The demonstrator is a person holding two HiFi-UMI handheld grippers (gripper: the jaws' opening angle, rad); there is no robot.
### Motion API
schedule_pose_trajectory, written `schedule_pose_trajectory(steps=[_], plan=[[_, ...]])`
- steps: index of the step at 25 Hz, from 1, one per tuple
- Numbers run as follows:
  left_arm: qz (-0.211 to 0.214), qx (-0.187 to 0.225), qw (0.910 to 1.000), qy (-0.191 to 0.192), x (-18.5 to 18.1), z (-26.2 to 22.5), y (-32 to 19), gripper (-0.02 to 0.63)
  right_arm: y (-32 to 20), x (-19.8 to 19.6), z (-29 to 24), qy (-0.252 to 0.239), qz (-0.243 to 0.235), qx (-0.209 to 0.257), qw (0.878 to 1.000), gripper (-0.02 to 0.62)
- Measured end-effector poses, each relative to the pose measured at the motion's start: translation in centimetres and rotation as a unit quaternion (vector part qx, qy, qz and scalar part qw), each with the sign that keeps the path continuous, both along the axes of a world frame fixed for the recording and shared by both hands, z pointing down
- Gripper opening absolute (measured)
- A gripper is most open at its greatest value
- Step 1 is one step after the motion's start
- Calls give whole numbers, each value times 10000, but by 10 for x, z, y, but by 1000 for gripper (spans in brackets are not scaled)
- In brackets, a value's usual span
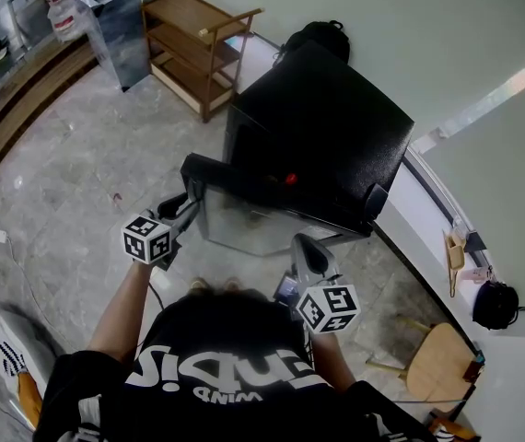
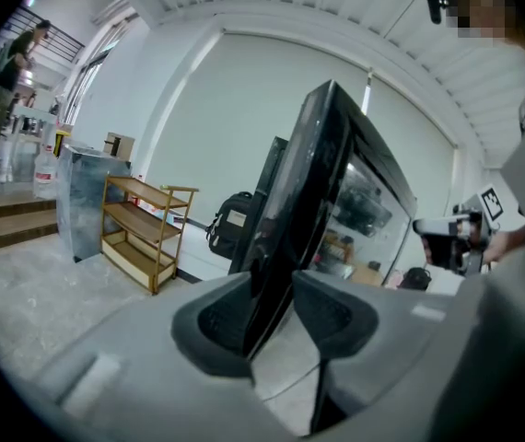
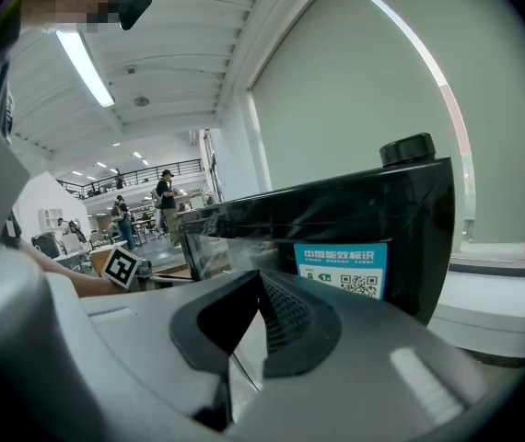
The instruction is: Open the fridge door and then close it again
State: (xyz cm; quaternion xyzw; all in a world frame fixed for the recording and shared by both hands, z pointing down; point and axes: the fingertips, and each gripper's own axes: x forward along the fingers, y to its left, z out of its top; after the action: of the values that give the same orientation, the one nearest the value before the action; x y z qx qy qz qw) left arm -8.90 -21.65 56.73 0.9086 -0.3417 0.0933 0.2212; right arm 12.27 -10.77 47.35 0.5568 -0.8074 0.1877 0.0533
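Note:
A black fridge [image 1: 322,118] stands in front of me against the pale wall. Its glass door [image 1: 244,221] is swung partly out toward me. My left gripper [image 1: 187,208] is at the door's free left edge. In the left gripper view the dark door edge [image 2: 304,182] runs between the two pads [image 2: 218,319], which are shut on it. My right gripper [image 1: 307,249] hangs in front of the door's right part, apart from it. In the right gripper view its jaws [image 3: 261,313] are shut with nothing in them, and the fridge [image 3: 336,215] with its blue sticker is just ahead.
A wooden shelf rack [image 1: 198,40] and a metal cabinet [image 1: 124,21] stand at the back left, with a black backpack [image 1: 320,33] behind the fridge. Steps [image 1: 23,90] run along the far left. A wooden chair [image 1: 437,357] and a black bag [image 1: 495,304] are at the right.

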Motion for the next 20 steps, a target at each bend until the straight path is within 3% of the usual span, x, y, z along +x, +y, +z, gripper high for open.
schedule_pose_trajectory(steps=[20], plan=[[357, -9, 9994, -14, 33, 2, -81, 132, -28, 5, 0, 26, 126, -36, 9999, -3]])
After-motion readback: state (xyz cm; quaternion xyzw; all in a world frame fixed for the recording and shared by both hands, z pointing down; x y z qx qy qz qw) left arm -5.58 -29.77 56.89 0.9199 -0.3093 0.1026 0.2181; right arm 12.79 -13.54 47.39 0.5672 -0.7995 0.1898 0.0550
